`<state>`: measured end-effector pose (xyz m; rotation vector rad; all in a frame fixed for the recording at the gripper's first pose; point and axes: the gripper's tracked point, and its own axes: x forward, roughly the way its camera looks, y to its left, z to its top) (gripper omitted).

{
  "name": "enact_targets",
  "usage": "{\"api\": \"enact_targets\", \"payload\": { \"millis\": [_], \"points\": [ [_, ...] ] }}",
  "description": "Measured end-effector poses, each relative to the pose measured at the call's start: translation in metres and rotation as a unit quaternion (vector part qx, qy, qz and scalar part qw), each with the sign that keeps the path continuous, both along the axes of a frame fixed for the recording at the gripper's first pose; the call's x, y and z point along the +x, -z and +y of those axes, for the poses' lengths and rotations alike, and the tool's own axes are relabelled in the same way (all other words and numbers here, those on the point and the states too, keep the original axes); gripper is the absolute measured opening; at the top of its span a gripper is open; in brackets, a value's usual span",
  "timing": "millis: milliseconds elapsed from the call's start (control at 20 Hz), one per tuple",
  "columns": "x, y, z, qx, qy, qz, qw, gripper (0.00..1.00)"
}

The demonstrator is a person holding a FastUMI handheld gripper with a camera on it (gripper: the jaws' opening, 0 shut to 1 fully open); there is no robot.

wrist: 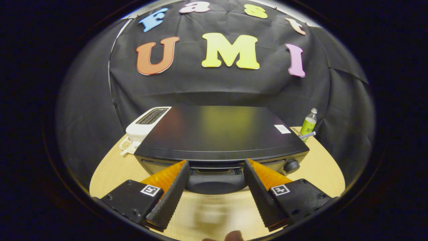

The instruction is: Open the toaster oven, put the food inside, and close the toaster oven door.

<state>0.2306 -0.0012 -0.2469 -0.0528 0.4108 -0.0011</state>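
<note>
Tongs (216, 167) with ribbed pads, square tracking markers, screws on the mounts

We see a glossy black box-shaped toaster oven (217, 132) with a dark grey curved door handle (216, 183), a black round knob (291, 166) and a small white sticker (282, 129) on its top that carries a dark speckled pattern. It stands on a pale yellow wooden round table (110, 174), next to a white plastic slot toaster (147, 125) and a clear bottle with a lime-green label and white cap (308, 123). Each side of the spread gripper (216, 167) bears a black-and-white square marker (150, 190).
</note>
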Motion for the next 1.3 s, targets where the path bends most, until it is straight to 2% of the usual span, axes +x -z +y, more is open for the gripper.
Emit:
{"api": "enact_targets", "payload": {
  "millis": [350,600,750,850,1000,1100,1200,1300],
  "points": [
    [-0.057,0.034,-0.002,0.01,-0.001,0.029,1.0,1.0],
    [-0.096,0.078,-0.007,0.012,0.001,0.071,0.997,1.0],
    [-0.116,0.114,-0.008,0.031,0.006,0.123,0.992,1.0],
    [-0.12,0.111,-0.006,0.037,0.003,0.122,0.992,1.0],
    [-0.137,0.083,-0.002,0.035,-0.017,0.104,0.994,1.0],
    [-0.155,0.056,0.016,0.053,-0.05,0.1,0.992,1.0],
    [-0.173,0.031,0.037,0.083,-0.095,0.107,0.986,1.0],
    [-0.191,0.018,0.06,0.118,-0.138,0.133,0.974,1.0]
  ]
}}
